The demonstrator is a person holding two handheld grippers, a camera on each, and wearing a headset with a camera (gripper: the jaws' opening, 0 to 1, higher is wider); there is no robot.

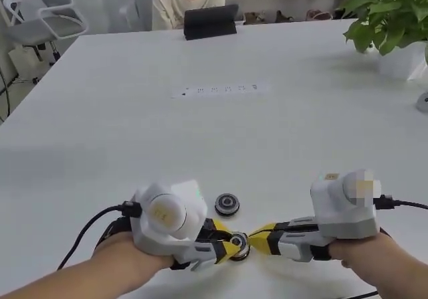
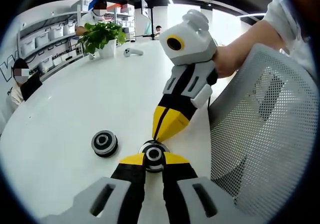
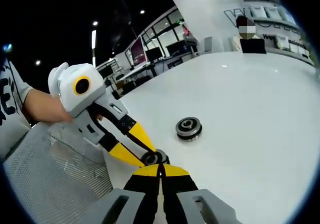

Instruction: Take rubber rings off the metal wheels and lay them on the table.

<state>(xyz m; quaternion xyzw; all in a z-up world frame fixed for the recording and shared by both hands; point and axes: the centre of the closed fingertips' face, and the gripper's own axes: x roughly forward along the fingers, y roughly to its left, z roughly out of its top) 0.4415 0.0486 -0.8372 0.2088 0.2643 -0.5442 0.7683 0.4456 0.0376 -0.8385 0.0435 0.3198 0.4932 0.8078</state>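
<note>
Your metal wheel [image 2: 153,151], a dark rubber ring around a shiny hub, sits at the near edge of the tabletop [image 1: 200,138], clamped in your left hand-held gripper [image 2: 153,159]. Your right hand-held gripper [image 3: 160,168] meets its rim, jaws pressed narrow. A second wheel [image 1: 227,204] lies flat just beside.

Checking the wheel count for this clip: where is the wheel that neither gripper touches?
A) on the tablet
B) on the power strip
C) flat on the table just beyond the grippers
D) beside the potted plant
C: the loose wheel lies flat on the table, a little apart from the held wheel where the left gripper and right gripper meet.
</note>
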